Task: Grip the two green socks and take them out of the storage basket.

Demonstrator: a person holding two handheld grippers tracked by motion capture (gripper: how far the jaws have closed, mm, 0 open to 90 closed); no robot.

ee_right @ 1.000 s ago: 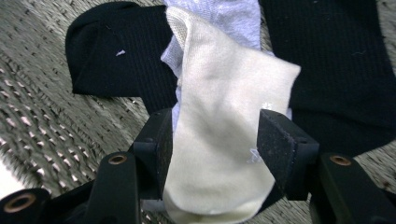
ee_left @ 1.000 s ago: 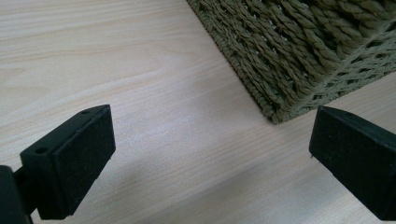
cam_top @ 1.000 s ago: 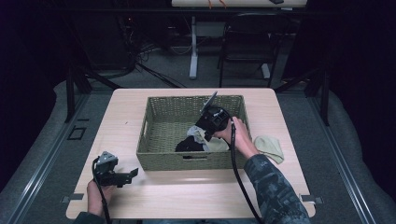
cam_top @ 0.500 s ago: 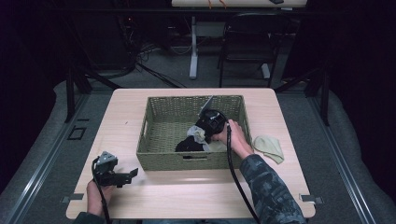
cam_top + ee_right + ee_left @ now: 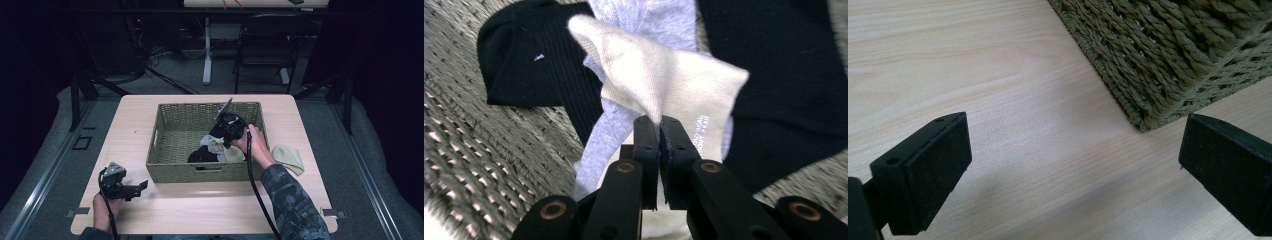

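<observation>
A woven olive basket (image 5: 175,135) stands in the middle of the table and holds a pile of socks. My right gripper (image 5: 220,137) reaches into its right half and is shut on a cream sock (image 5: 664,82), pinched at a fold between the jaws (image 5: 658,125). Under it lie a light grey sock (image 5: 599,145) and black socks (image 5: 524,55). My left gripper (image 5: 142,186) rests low over the table's front left, open, with nothing between its pads (image 5: 933,165). The basket's corner (image 5: 1158,65) lies just ahead of it.
Another cream sock (image 5: 289,157) lies on the table right of the basket. The light wood table (image 5: 200,200) has bare room along its front and left. A chair (image 5: 265,45) and a desk leg stand beyond the far edge.
My right gripper has shifted slightly forward and lower inside the basket onto the sock pile. The left gripper has stayed where it was.
</observation>
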